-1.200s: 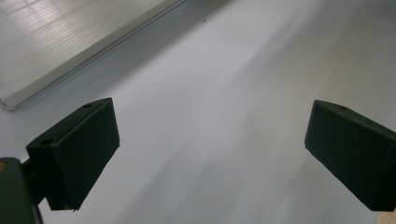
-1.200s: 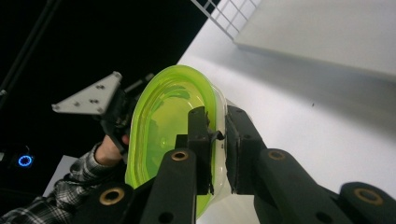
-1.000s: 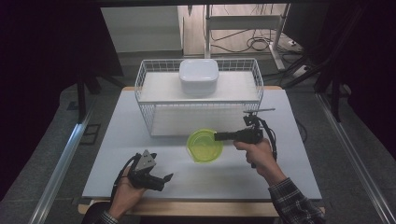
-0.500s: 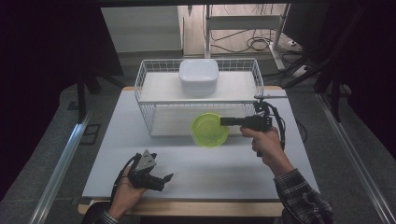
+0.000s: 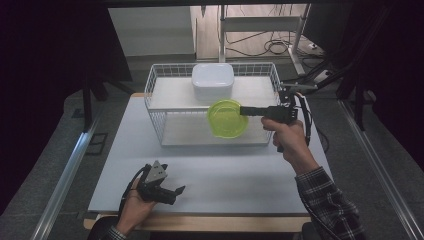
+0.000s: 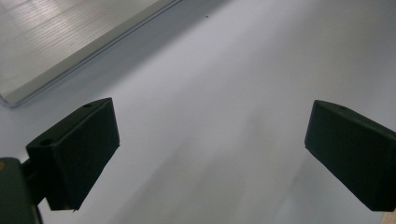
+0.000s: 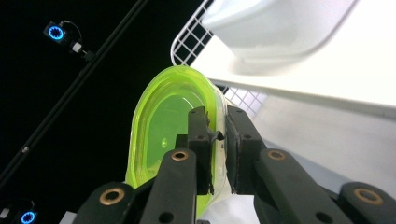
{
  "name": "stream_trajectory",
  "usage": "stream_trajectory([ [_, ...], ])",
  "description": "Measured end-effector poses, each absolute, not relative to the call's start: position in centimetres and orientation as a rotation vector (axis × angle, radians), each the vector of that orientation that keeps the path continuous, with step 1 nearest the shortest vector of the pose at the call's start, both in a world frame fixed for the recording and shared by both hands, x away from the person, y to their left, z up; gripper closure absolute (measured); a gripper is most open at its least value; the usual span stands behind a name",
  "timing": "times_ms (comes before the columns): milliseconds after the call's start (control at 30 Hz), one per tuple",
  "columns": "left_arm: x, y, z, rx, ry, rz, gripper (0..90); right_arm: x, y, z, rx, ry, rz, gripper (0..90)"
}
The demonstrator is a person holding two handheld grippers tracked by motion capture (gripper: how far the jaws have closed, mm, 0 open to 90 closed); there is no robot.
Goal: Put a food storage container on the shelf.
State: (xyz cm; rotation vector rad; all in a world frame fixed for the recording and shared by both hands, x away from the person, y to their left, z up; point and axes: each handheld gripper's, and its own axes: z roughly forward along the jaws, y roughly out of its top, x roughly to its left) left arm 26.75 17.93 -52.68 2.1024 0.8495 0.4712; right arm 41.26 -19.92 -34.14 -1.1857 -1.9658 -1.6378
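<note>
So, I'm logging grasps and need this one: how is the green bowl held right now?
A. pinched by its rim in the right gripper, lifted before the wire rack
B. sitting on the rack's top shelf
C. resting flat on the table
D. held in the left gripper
A: the right gripper has its jaws closed on the rim of the green bowl, held in the air in front of the wire rack.

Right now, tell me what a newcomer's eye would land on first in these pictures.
The bright green bowl stands out first, pinched at its rim by the right gripper and held in the air in front of the white wire rack. Next comes the white lidded container on the rack's upper shelf. Near the table's front edge, the left gripper rests open.
</note>
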Motion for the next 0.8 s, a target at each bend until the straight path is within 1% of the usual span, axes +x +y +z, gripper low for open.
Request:
stream_trajectory([
  [600,26.7,18.1,-52.6,2.096,0.858,0.465,2.7,44.1,-18.4,-29.0,-1.243,-1.946,-1.752,81.5],
  [800,26.7,18.1,-52.6,2.095,0.857,0.465,2.7,44.9,-18.1,-27.8,-1.270,-1.950,-1.780,81.5],
])
